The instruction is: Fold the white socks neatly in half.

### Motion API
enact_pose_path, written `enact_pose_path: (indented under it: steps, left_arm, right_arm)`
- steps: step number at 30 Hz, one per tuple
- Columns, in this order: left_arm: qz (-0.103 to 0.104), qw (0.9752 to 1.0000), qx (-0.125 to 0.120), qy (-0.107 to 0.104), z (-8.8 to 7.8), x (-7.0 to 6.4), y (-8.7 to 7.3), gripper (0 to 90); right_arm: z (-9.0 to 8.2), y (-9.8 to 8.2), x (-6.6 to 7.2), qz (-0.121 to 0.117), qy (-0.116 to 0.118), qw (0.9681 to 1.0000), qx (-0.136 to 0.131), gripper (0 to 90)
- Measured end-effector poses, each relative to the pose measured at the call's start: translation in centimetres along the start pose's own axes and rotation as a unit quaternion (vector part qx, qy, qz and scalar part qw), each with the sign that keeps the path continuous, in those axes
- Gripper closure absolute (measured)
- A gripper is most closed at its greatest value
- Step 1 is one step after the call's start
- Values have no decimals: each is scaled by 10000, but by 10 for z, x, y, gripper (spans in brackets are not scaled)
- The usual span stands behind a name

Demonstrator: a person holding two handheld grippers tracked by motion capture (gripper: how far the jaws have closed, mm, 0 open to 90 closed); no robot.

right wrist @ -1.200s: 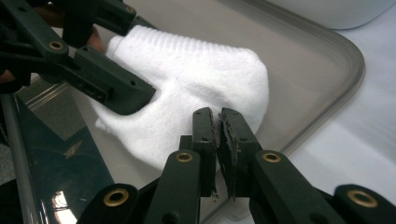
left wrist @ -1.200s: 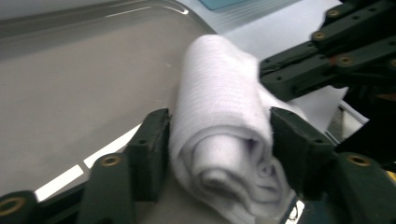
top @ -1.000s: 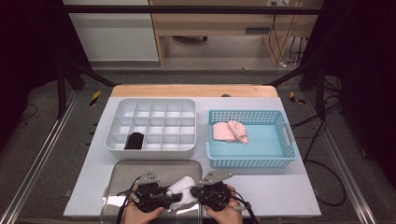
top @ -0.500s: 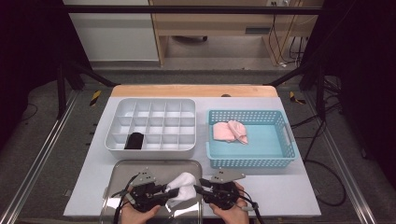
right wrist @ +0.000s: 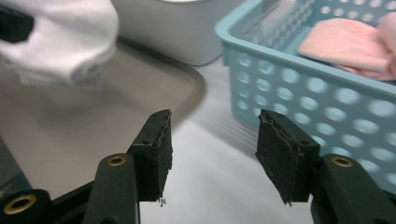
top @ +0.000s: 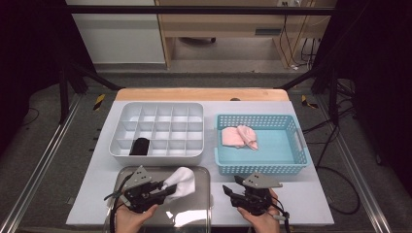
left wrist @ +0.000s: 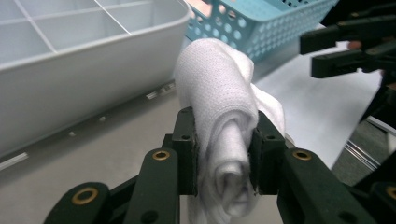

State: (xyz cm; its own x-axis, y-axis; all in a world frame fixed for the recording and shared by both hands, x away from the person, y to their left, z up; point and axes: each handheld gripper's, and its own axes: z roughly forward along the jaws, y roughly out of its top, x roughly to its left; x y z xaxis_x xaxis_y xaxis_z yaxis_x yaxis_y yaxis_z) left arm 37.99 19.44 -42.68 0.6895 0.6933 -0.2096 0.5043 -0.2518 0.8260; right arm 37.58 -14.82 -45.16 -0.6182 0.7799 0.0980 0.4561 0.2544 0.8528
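Above the metal tray (top: 194, 213) | left gripper (left wrist: 224, 154) clamps rolled white sock (left wrist: 219, 116), long axis pointing toward divider box (top: 160, 131) | right gripper (right wrist: 212, 154) just opened, empty, beside basket (top: 262, 167) | left hand nearer.

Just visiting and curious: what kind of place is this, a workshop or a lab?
Probably a lab set up for recording handling work: a dark frame surrounds the table, cables trail on the floor, and sorting containers, a divided tray and a blue basket, are laid out.
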Motion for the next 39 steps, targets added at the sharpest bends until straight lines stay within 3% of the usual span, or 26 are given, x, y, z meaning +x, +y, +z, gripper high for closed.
enact_pose_path:
  steps: [8,20,26,39]
  left_arm:
    - [-35,9994,-190,294,-13,14,11,668]
    - [-108,9976,-383,568,-21,29,26,668]
    - [-197,9964,-494,668,-26,37,35,668]
    - [-304,9944,-437,918,-21,59,58,668]
  right_arm:
    - [-18,-10,-17,127,-293,9995,-29,417]
    - [-25,-24,-34,296,-639,9975,47,344]
    - [-27,-28,-39,368,-721,9967,19,310]
    - [-28,-28,-42,416,-755,9962,78,308]
